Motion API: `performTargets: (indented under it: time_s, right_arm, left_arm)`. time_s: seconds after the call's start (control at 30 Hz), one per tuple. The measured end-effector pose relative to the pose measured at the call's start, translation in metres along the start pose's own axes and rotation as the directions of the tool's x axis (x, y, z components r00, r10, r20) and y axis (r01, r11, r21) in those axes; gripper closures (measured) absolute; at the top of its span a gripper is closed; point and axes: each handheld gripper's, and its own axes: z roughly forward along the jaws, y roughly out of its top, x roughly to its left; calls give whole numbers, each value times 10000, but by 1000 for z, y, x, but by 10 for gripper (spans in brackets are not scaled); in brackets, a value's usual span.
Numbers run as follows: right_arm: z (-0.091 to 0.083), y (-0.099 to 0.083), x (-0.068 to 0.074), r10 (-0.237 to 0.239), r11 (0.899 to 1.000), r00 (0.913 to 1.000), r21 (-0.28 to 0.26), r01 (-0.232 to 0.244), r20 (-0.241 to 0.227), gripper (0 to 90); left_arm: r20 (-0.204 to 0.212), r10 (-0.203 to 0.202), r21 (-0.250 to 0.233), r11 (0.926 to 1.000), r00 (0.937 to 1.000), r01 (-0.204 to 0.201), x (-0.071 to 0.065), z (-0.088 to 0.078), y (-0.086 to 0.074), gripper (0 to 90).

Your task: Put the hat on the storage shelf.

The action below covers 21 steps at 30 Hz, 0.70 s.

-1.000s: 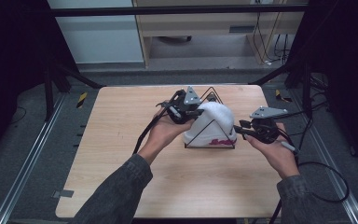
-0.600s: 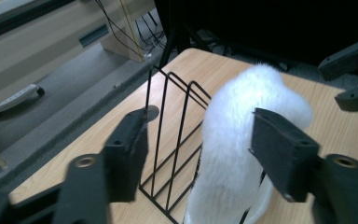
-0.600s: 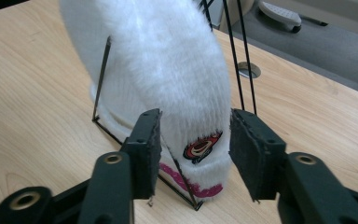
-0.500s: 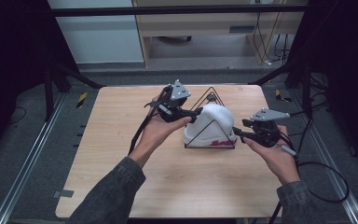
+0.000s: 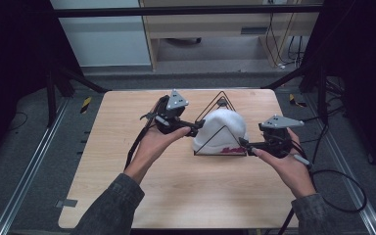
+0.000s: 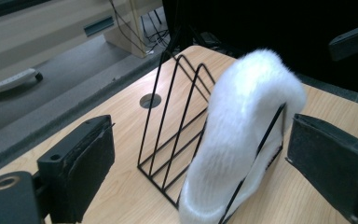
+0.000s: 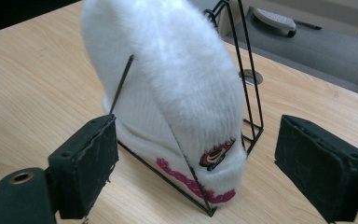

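High view: both tongs, left (image 5: 196,130) and right (image 5: 245,143), have just been opening and now flank the white hat (image 5: 221,131) seated on the wire rack (image 5: 223,103) on the counter (image 5: 176,191); left and right gripper views: jaws spread, empty, so placement looks complete.
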Motion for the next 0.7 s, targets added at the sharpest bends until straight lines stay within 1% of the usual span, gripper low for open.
performTargets:
  time_s: [0.03, 0.07, 0.17, 0.23, 0.3, 0.33, 0.37, 0.4, 0.43, 0.47, 0.5, 0.6, 0.63, 0.67, 0.7]
  right_arm:
    - [0, 0, 0, 0, 10000, 10000, 0, 0, 0, 128]
    - [-2, 0, 3, -19, 10000, 10000, -63, 18, -65, 113]
    - [-4, 1, 7, -67, 9999, 9999, -146, 66, -87, 103]
    - [-7, 2, 12, -388, 9992, 9991, -131, 386, -152, 83]
    - [-9, 2, 15, -463, 9987, 9987, -205, 459, -193, 76]
    - [-10, 2, 16, -440, 9988, 9987, -228, 435, -256, 75]
    - [-11, 3, 17, -525, 9983, 9983, -264, 518, -237, 75]
    - [-11, 3, 18, -549, 9981, 9982, -275, 543, -232, 75]
    - [-11, 3, 19, -571, 9981, 9981, -255, 565, -237, 76]
    - [-11, 3, 19, -571, 9981, 9981, -255, 565, -237, 76]
    - [-10, 3, 22, -696, 9973, 9974, -230, 691, -207, 76]
    - [-10, 4, 26, -797, 9965, 9966, -272, 791, -211, 75]
    - [-10, 4, 27, -855, 9960, 9961, -288, 849, -216, 75]
    - [-10, 4, 28, -870, 9957, 9960, -331, 863, -211, 75]
    - [-10, 4, 30, -918, 9953, 9955, -335, 910, -235, 74]
  left_arm:
    - [0, 0, 0, 10000, 10000, 0, 0, 0, 0, 64]
    - [-41, -77, -20, 10000, 10000, 76, 1, -4, -3, 64]
    - [-96, -67, 5, 10000, 9999, 67, 2, -7, -7, 64]
    - [-130, -158, -12, 9999, 9998, 157, 3, -14, -13, 63]
    - [-169, -163, 42, 9999, 9997, 164, 4, -18, -18, 63]
    - [-182, -146, 53, 9999, 9997, 147, 4, -20, -21, 63]
    - [-190, -145, 73, 9999, 9997, 146, 5, -23, -24, 62]
    - [-190, -145, 73, 9999, 9997, 146, 5, -23, -24, 63]
    - [-241, -237, 76, 9997, 9994, 239, 7, -27, -29, 63]
    - [-241, -237, 76, 9997, 9994, 239, 7, -27, -29, 63]
    - [-237, -285, 40, 9996, 9993, 286, 9, -31, -33, 63]
    - [-293, -283, 73, 9996, 9992, 285, 10, -34, -38, 63]
    - [-323, -277, 79, 9996, 9991, 280, 11, -38, -42, 63]
    - [-323, -277, 79, 9996, 9991, 280, 11, -38, -42, 63]
    - [-371, -264, 80, 9996, 9990, 267, 12, -42, -46, 63]
